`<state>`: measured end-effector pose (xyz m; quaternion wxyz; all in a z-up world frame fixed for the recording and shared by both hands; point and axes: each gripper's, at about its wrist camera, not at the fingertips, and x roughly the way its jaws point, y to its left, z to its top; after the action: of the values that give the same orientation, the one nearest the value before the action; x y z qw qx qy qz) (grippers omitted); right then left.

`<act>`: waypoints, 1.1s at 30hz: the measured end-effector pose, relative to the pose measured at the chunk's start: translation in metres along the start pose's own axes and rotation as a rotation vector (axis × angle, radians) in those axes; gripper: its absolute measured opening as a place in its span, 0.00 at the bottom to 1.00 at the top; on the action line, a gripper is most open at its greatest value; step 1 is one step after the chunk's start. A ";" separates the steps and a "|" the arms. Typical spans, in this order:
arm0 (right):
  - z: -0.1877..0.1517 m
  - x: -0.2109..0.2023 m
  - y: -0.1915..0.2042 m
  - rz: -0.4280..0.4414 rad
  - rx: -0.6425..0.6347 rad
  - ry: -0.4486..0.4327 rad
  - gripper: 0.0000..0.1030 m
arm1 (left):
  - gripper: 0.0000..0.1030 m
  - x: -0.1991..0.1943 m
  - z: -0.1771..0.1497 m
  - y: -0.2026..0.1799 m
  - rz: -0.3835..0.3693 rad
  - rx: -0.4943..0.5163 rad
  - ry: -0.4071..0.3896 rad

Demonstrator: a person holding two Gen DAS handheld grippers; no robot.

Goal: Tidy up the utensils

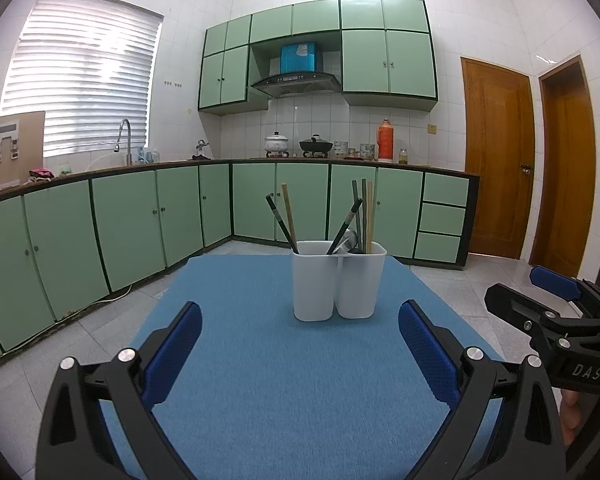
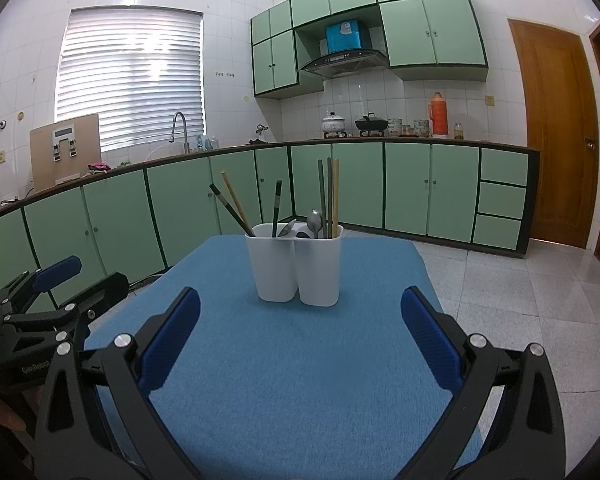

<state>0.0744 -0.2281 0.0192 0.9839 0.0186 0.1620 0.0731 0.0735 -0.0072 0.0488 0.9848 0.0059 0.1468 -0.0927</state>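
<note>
A white two-compartment utensil holder (image 1: pixel 337 280) (image 2: pixel 296 266) stands upright near the far middle of a blue mat (image 1: pixel 284 380) (image 2: pixel 300 360). Several chopsticks (image 1: pixel 288 216) (image 2: pixel 232 204) and metal spoons (image 2: pixel 315 222) stand in its compartments. My left gripper (image 1: pixel 300 320) is open and empty, well short of the holder. My right gripper (image 2: pixel 300 308) is open and empty, also short of the holder. The right gripper (image 1: pixel 556 300) shows at the right edge of the left wrist view, and the left gripper (image 2: pixel 60 280) at the left edge of the right wrist view.
Green kitchen cabinets (image 1: pixel 140 220) and a counter with a sink tap (image 1: pixel 124 136), pots (image 1: pixel 278 144) and a red thermos (image 1: pixel 385 140) run behind the table. Tiled floor (image 2: pixel 520 292) lies to the right. Wooden doors (image 1: pixel 500 160) stand at the right.
</note>
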 end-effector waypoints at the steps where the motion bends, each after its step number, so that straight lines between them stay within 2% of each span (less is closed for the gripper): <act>1: 0.000 0.000 0.000 0.000 0.000 0.001 0.95 | 0.94 0.000 0.000 0.000 0.000 0.001 0.000; 33: -0.001 0.002 0.004 0.006 -0.009 0.000 0.95 | 0.94 0.000 0.000 0.000 0.005 -0.002 0.003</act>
<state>0.0758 -0.2238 0.0180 0.9837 0.0148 0.1618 0.0767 0.0739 -0.0068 0.0487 0.9848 0.0053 0.1483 -0.0899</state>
